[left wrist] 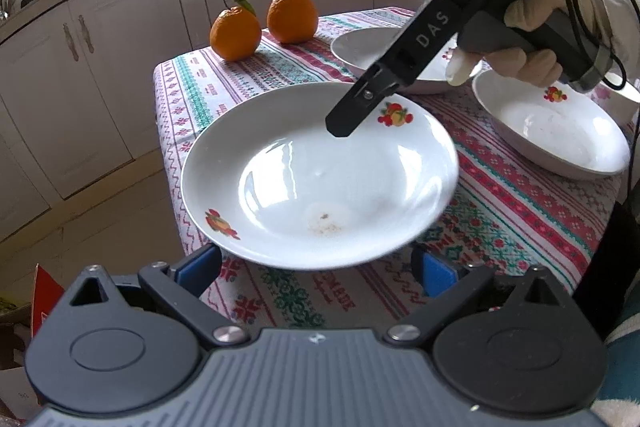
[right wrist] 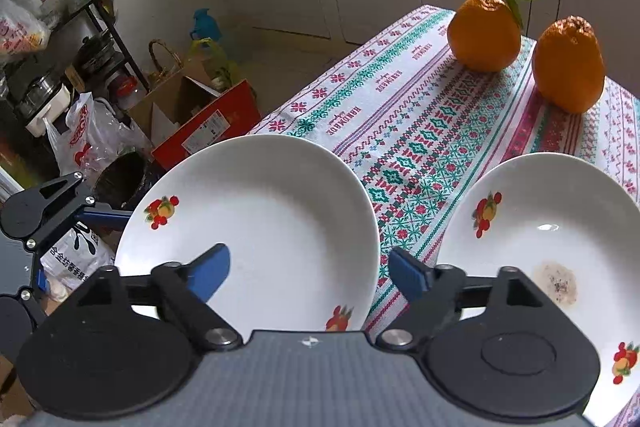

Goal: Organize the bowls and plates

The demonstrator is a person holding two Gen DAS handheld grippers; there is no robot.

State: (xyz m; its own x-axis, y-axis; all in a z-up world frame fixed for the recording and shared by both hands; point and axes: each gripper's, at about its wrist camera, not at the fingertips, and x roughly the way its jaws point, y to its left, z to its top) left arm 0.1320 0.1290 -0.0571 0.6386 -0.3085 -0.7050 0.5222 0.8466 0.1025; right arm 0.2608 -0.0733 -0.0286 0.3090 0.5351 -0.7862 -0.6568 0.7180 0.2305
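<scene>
Kitchen scene, desk (left wrist: 500, 195) under a patterned cloth. White deep plate (left wrist: 320, 175) with fruit prints sits centre of the left wrist view, a brownish stain in its bottom. Its near rim lies over the tips of the left tool (left wrist: 318, 269). Left tool's blue pads (left wrist: 200, 267) stand wide apart at lower frame, tips hidden under that rim, so cannot tell if they clamp the plate or only sit beneath it. In the right wrist view this plate hangs partly past the desk edge, over floor clutter at lower left.

Right tool (right wrist: 310, 273) has its fingers apart, gripping nothing. One pad is over the plate's inside and the other is past its right rim. Gloved hand (left wrist: 532, 27) holds its handle, upper right.

Second plate (left wrist: 552, 131) rests on the desk at right, third plate (left wrist: 400, 67) behind the right tool. Two oranges (left wrist: 234, 33) stand at the far desk corner, one with leaves. White cabinets (left wrist: 100, 67) behind.
</scene>
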